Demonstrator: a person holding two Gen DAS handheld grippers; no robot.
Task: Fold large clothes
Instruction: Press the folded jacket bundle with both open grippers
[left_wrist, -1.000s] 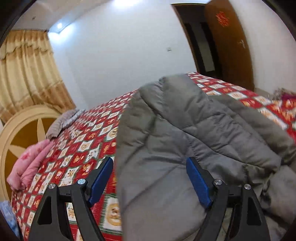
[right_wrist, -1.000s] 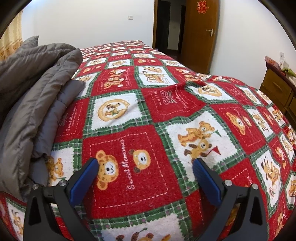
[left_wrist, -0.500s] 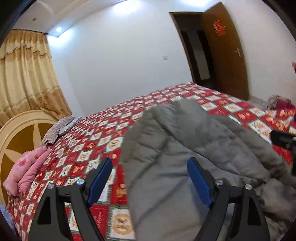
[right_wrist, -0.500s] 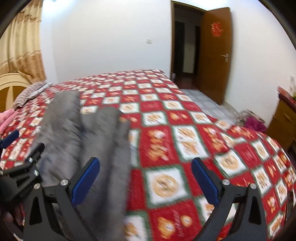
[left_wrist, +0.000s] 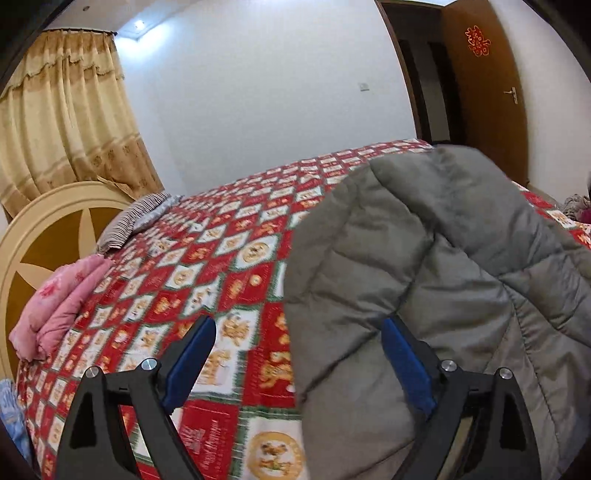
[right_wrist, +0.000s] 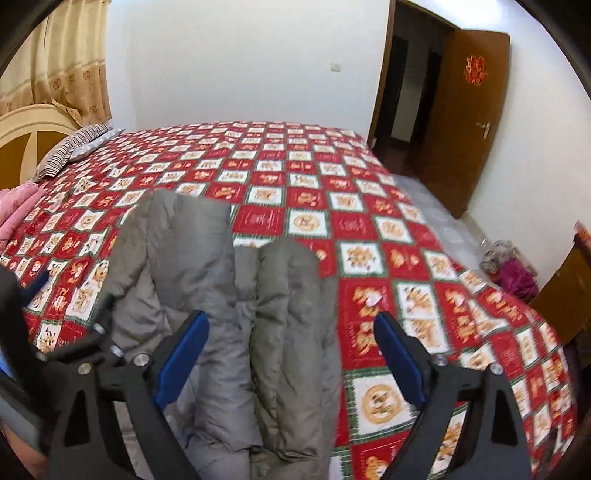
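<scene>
Left gripper (left_wrist: 299, 354): angled down over the near edge of the bed, at the lower middle of its own view; 2 blue-padded black fingers (left_wrist: 192, 360) spread wide, nothing pinched; jaws just been opening, the jacket's left edge lying under the gap, untouched by the pads.
Right gripper (right_wrist: 291, 350): tilted down more steeply, lower middle of its view; 2 blue pads far apart, gripping nothing; jaws just been closing a little, jacket cloth seen below the gap, not pressed.
Left gripper from the right view: black frame and 1 blue pad at the left edge of the frame (right_wrist: 37, 284), just beside the jacket.
Grey quilted puffer jacket (left_wrist: 424, 266): 1, lying on the bedspread near the bed's near edge; right half of the left view, lower centre-left of the right view (right_wrist: 221, 295), in long padded folds.
Red, white and green checked bedspread with bear motifs (right_wrist: 369, 229): 1, covering the bed.
Writing on the squares: blurred, unreadable.
Pink folded quilt (left_wrist: 62, 295): 1, left edge, by the headboard.
Striped pillow (left_wrist: 136, 218): 1, beyond the pink quilt.
Brown wooden door (right_wrist: 469, 110): 1, open, upper right; 1 red paper emblem on it, too small to read.
</scene>
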